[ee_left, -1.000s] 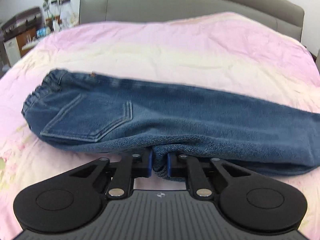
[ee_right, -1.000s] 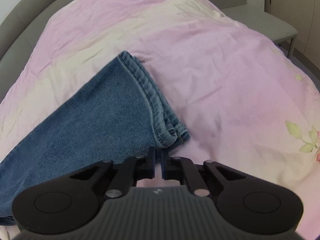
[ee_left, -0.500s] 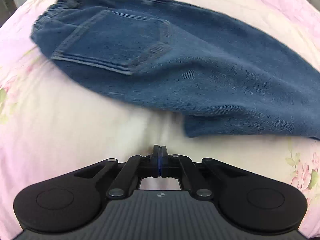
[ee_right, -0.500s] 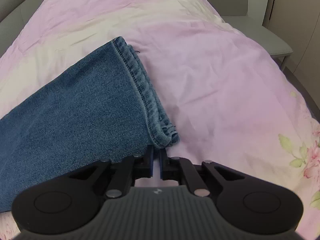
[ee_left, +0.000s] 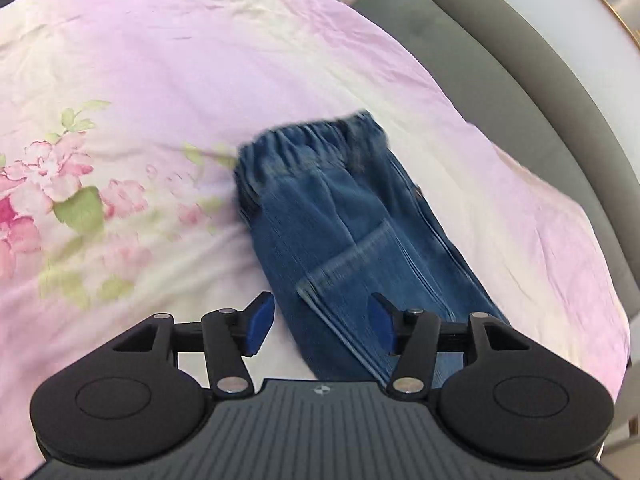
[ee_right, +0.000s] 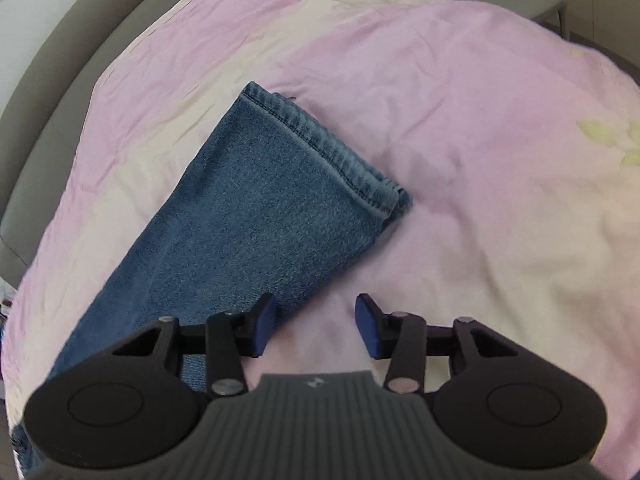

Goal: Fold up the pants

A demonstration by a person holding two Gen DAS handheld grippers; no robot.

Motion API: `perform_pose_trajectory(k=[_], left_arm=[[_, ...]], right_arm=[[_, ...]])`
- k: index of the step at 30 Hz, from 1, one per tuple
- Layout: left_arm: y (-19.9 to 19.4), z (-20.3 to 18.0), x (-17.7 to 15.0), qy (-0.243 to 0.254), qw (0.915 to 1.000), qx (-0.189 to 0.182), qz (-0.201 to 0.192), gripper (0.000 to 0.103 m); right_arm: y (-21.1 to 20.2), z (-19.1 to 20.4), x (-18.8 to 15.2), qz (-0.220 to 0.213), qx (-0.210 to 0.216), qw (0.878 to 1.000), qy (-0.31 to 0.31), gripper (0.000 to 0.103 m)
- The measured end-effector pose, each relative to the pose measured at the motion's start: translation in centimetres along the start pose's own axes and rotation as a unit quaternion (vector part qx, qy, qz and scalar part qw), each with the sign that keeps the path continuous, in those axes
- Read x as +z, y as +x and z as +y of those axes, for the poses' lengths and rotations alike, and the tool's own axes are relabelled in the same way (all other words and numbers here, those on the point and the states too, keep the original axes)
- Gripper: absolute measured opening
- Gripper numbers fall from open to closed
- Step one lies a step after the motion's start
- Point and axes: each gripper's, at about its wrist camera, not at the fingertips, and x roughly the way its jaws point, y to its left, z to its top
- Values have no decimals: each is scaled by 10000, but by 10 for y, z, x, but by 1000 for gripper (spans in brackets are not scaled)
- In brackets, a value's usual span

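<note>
While the pants (ee_left: 352, 224) are laid flat on the bed (ee_left: 168, 80), no part of them is gripped. The left claw (ee_left: 318, 326) is spread wide above the waist end, with denim seen between its blue pads (ee_left: 259, 322). The elastic waistband (ee_left: 310, 140) is seen at the far end in the left wrist view. The right claw (ee_right: 316, 326) is likewise spread wide near the hem (ee_right: 320, 142), its left pad over the leg edge and its right pad over bare sheet.
</note>
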Motion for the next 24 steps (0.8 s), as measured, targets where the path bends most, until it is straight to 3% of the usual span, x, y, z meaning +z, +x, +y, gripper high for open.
perform_pose_trajectory(k=[2,6,7,10,14,16,18,22,24], left_arm=[[17,9,9,-159,9999,-21,-4,62],[45,25,20,-602,9982,-74,20,63],[54,25,23,-612,9981,-73,10,69],[74,21,32,-539,9985,-59,-20,69],[84,-3,51,-336,9989,319,85,61],[77,-21,62,-228,9984,499,103,53],[58,-39,71,-18,9984,569,68,49],[16,-62,83,269,9982,540,-8,48],[-7,-66,87,404,9973,604,-59,48]], right_arm=[[2,-6,-8,-172,164,9989,398,45],[12,-7,-8,-383,226,9973,582,47],[14,-5,-7,-419,234,9971,592,48],[23,2,2,-480,157,9972,557,49],[35,16,10,-591,-192,9968,498,48],[28,29,14,-736,-478,9958,273,22],[14,45,20,-899,-644,9939,-40,14],[-31,77,23,-1269,-636,9872,-724,8],[-59,81,27,-1286,-578,9874,-718,8]])
